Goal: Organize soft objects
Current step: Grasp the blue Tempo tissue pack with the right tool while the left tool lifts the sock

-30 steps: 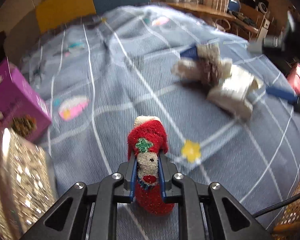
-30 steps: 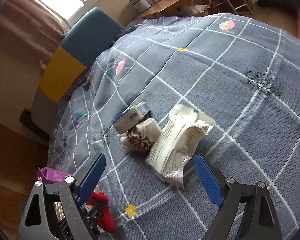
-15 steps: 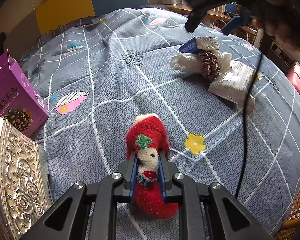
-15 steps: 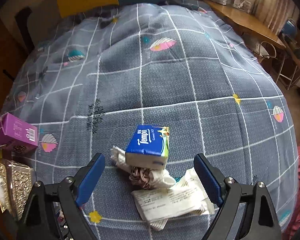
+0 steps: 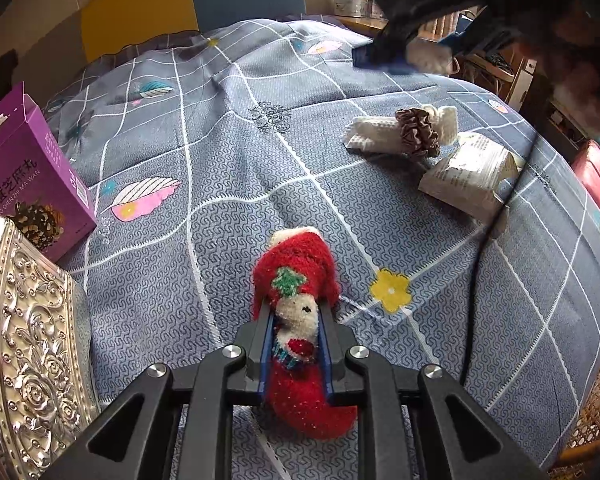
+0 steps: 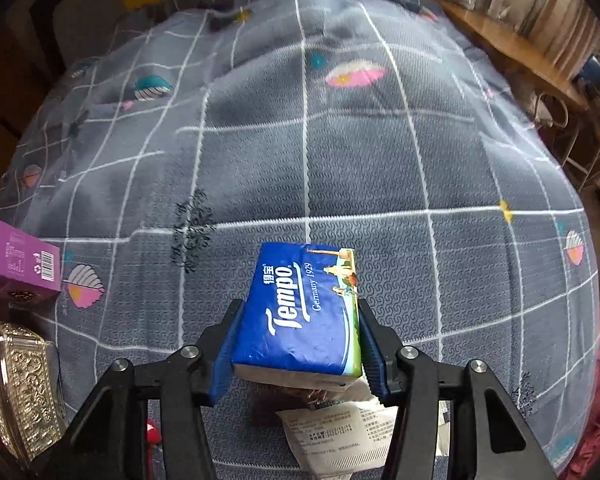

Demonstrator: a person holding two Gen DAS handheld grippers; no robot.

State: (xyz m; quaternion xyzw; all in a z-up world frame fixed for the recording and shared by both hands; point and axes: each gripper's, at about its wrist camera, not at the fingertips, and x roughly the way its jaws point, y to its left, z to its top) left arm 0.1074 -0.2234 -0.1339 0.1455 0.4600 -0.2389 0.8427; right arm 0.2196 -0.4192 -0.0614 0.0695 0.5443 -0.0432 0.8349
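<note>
Your left gripper (image 5: 296,330) has its fingers pinched tight on the red sock (image 5: 300,320), low over the bedspread (image 5: 220,168). Your right gripper (image 6: 298,344) just closed; its fingers now squeeze the blue tissue pack (image 6: 304,312), lifted above the white packet (image 6: 340,440).

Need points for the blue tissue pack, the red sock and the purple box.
blue tissue pack (image 6: 300,308): right wrist view, middle of its printed top face.
red sock (image 5: 300,264): left wrist view, red cuff above the fingers.
purple box (image 5: 28,176): left wrist view, front panel.
</note>
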